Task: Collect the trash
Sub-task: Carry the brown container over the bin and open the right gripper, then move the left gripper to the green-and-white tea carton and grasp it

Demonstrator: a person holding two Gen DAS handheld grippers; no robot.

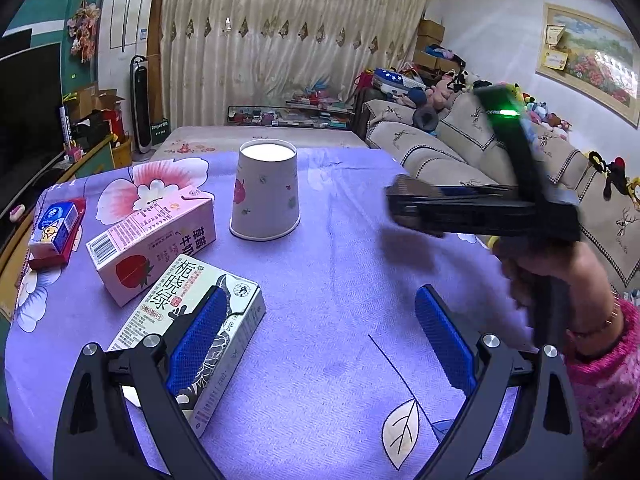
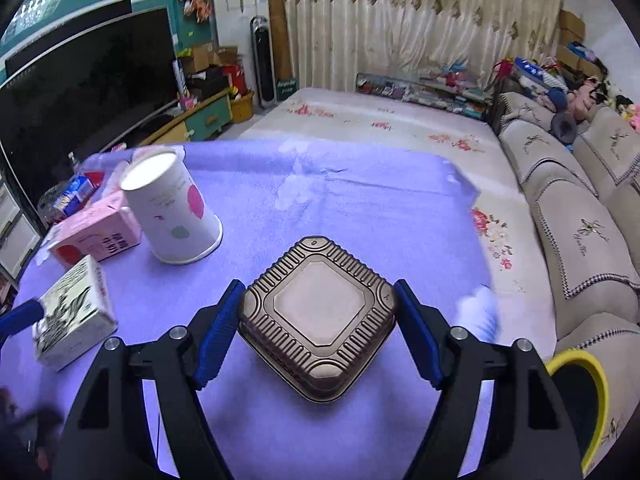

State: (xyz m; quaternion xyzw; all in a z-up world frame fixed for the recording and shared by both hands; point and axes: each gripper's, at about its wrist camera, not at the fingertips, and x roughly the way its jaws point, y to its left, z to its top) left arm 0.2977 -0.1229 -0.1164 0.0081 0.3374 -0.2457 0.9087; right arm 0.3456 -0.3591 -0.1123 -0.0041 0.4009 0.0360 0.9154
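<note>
Blue-padded left gripper (image 1: 320, 344) sits nearest the lens, jaws spread wide, nothing between them. Its left pad overlaps the green-tea carton (image 1: 192, 340), which lies flat on the purple cloth (image 1: 340, 280) covering the desk; whether pad and carton touch, cannot tell.

Landmark: upturned paper cup (image 1: 265, 195), standing rim-down on the cloth.
- Pink strawberry milk carton (image 1: 152, 248): left of the cup, near it, lying on its side.
- Green-tea carton: nearer the camera than the cup and left of it, just beside the pink carton.
- Small blue box (image 1: 56, 226): far left of the cup, past the pink carton, resting on a red item.
- Brown ribbed tray (image 2: 318, 316): right of the cup and nearer the camera in the right wrist view, upside down, held above the cloth.

Right gripper (image 2: 318, 332) has its jaws around the tray, pads at two opposite corners, left pad touching, right pad at the corner. In the left wrist view the right gripper (image 1: 416, 208) shows side-on, blurred, held by a hand (image 1: 560, 276) in a pink sleeve.

Beige sofa (image 2: 580, 240) is well right of the cup.
</note>
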